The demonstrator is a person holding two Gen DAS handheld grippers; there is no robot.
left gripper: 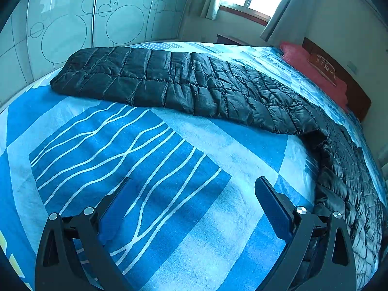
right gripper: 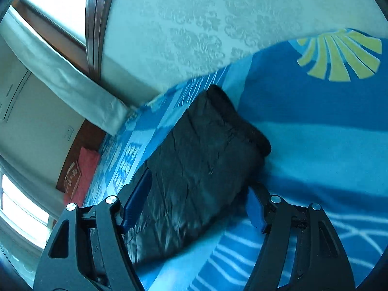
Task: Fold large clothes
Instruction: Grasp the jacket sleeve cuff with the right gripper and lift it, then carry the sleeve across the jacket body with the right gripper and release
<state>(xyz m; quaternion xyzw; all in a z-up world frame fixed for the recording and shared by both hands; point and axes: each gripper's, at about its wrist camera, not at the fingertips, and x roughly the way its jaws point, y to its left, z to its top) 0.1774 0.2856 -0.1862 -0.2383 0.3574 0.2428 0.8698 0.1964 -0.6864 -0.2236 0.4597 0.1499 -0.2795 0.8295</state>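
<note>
Folding a slick, puffy garment like this one invites trouble, and the likeliest failure here is a poor bite by the right gripper [right gripper: 197, 202]. Its fingers straddle the near end of the black quilted jacket [right gripper: 194, 169], which lies along the bed [right gripper: 315, 140] with its dark cuff or collar end pointing toward the far edge. The shiny shell looks slippery and the padding thick, so the fingers may pinch only the top layer, or the fabric may slide out once lifted, leaving the fold crooked. The view is blurred, so it cannot be told whether the pads already press the cloth; the fingers stand partly apart, the left one at the jacket's edge and the right one low beside it, with the garment between them.

A second risk lies with the left gripper [left gripper: 194, 206]. Its fingers are spread wide over the bare blue patterned bedspread [left gripper: 145, 145], holding nothing and touching nothing that can be seen. The jacket [left gripper: 189, 84] stretches across the bed ahead of it and curves down the right side, close to that gripper's right finger. If one end is raised while the other stays unheld, the long garment would probably drag, bunch and wrinkle the bedspread. The red pillow [left gripper: 315, 70] sits well clear.
</note>
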